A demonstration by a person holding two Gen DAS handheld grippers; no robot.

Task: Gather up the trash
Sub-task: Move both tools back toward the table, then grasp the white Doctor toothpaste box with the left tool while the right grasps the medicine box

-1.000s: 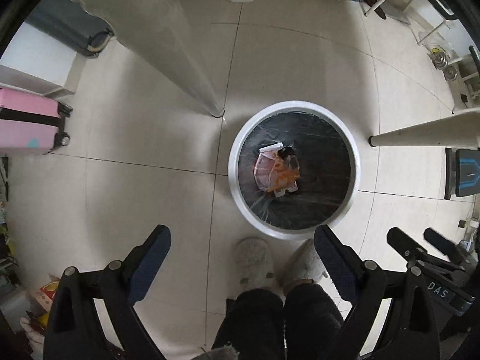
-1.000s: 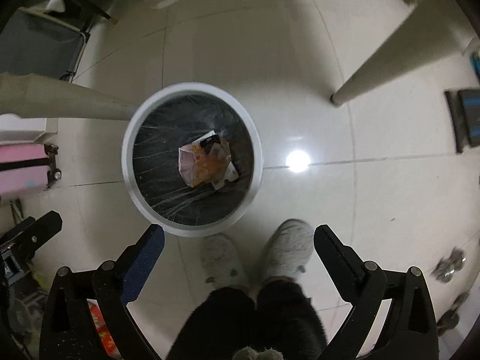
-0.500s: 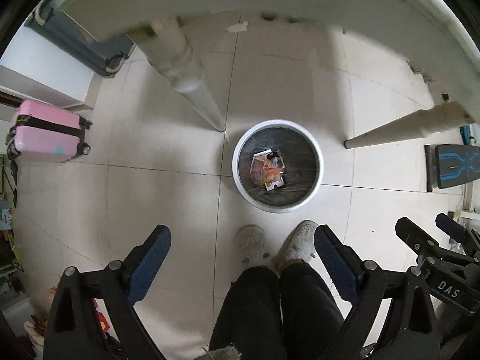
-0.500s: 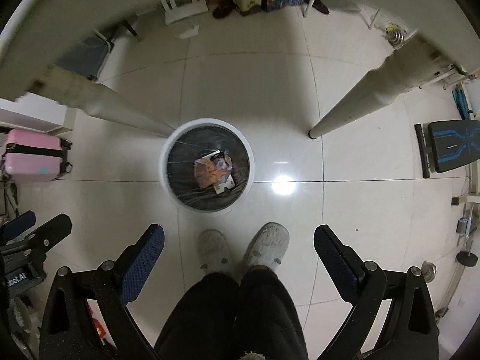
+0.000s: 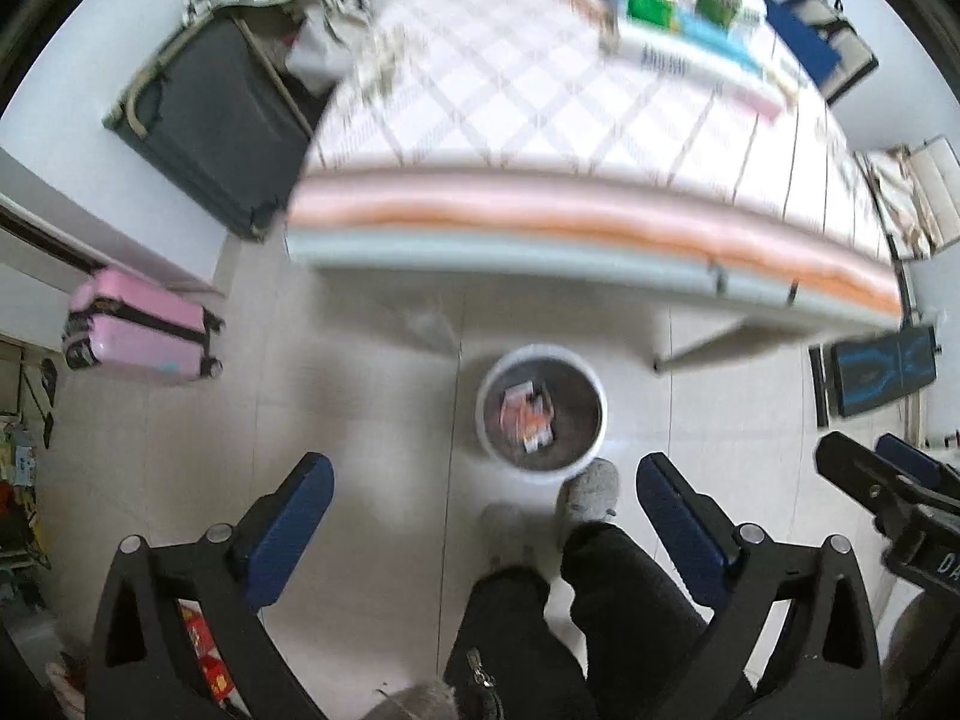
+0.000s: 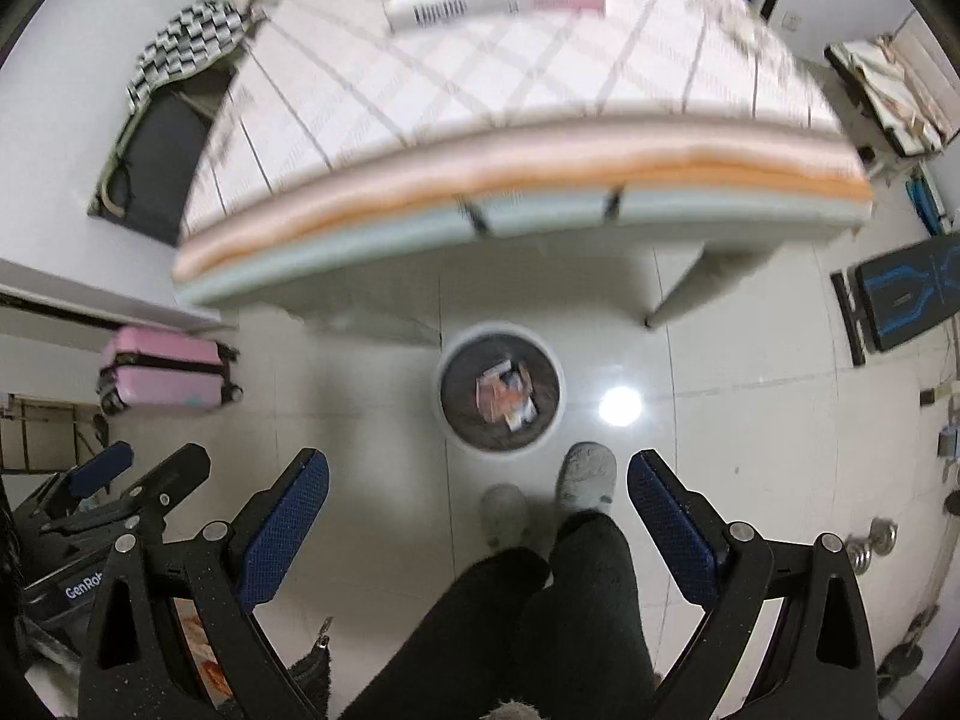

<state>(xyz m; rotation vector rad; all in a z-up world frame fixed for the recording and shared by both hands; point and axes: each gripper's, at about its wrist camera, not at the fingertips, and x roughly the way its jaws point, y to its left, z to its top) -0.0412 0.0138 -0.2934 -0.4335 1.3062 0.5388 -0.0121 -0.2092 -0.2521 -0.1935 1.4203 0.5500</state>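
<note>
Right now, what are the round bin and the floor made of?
The bin looks like white plastic, smooth-rimmed, with what seems a dark glossy liner bag inside. The floor looks like glazed tile: grout lines cross it and it mirrors a lamp.

Tile floor point(image 6: 750, 420), checked table point(image 6: 480, 90), pink suitcase point(image 6: 165, 375)

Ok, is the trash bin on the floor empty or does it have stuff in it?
Not empty. The trash bin stands upright with orange and white wrappers lying at the bottom of its dark liner.
</note>
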